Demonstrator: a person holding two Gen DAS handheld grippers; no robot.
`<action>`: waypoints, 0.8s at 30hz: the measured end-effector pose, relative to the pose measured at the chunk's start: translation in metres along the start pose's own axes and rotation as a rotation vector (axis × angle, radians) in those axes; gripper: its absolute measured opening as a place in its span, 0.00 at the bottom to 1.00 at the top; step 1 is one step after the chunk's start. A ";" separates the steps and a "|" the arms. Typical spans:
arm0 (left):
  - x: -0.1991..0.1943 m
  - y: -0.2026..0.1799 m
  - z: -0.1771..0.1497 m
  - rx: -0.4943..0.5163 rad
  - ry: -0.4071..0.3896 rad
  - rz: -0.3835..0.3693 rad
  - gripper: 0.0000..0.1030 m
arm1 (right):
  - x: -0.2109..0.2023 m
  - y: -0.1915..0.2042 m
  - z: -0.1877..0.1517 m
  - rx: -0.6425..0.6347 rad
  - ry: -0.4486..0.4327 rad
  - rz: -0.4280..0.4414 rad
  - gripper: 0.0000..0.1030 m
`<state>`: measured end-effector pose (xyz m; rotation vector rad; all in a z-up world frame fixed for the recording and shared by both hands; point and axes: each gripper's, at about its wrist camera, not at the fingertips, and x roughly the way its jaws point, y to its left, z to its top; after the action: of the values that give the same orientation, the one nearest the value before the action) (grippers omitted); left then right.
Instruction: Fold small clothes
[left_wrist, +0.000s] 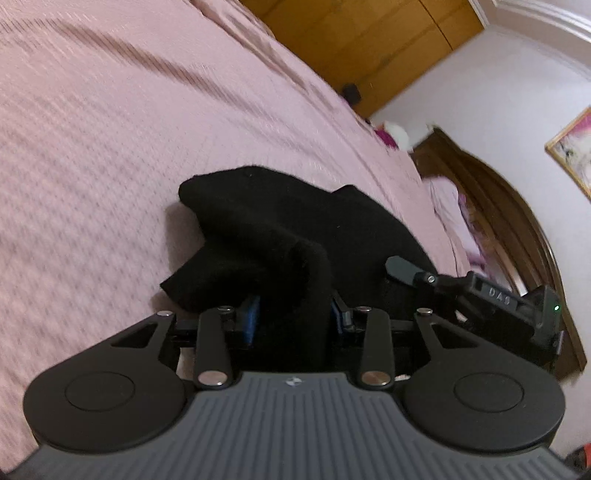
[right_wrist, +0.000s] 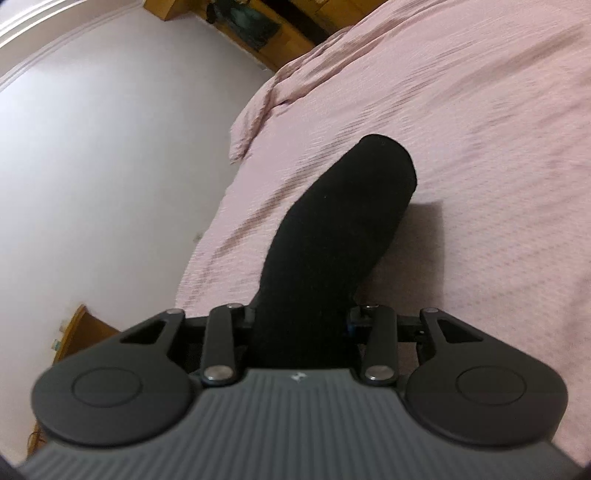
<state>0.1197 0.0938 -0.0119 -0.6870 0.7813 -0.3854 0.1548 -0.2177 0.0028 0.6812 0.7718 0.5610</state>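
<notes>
On a bed (left_wrist: 110, 110) spread with a pink textured cover, a small black garment (left_wrist: 258, 229) is lifted at one end by two hand-held grippers, its far end resting on the cover. At left, the left gripper (left_wrist: 291, 321) has its fingers drawn partway in and pinched on a bunched fold of the black cloth, blue pads showing on either side of the fabric. Just to its right in the same view, the right gripper (left_wrist: 476, 295) reaches in, its finger lying against the garment's other edge. From the right wrist camera, the right gripper (right_wrist: 299, 325) likewise has its fingers partly closed on the dark cloth (right_wrist: 340, 221), which runs away from it in a long tube-like strip, its rounded far end over the pink cover (right_wrist: 480, 110).

The likely risk is in the grip: each hold takes a thick, uneven bunch, so a layer could slip free as the ends are carried over, leaving a crooked fold. The two grippers sit close together and could knock each other.

The only legible writing is a short embossed mark on the right gripper's body, seen upside down and reading roughly "DAS"; a small logo on each gripper's ribbed grey housing is too small to read.
</notes>
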 end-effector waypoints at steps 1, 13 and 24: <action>0.001 -0.005 -0.009 0.020 0.013 0.011 0.40 | -0.011 -0.005 -0.005 0.000 -0.010 -0.020 0.39; 0.012 -0.040 -0.051 0.222 -0.006 0.225 0.49 | -0.024 -0.048 -0.055 -0.117 -0.033 -0.235 0.50; 0.017 -0.042 -0.063 0.342 -0.055 0.399 0.54 | -0.063 -0.018 -0.082 -0.333 -0.135 -0.358 0.48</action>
<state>0.0809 0.0275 -0.0235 -0.2108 0.7568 -0.1290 0.0577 -0.2440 -0.0262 0.2604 0.6356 0.3016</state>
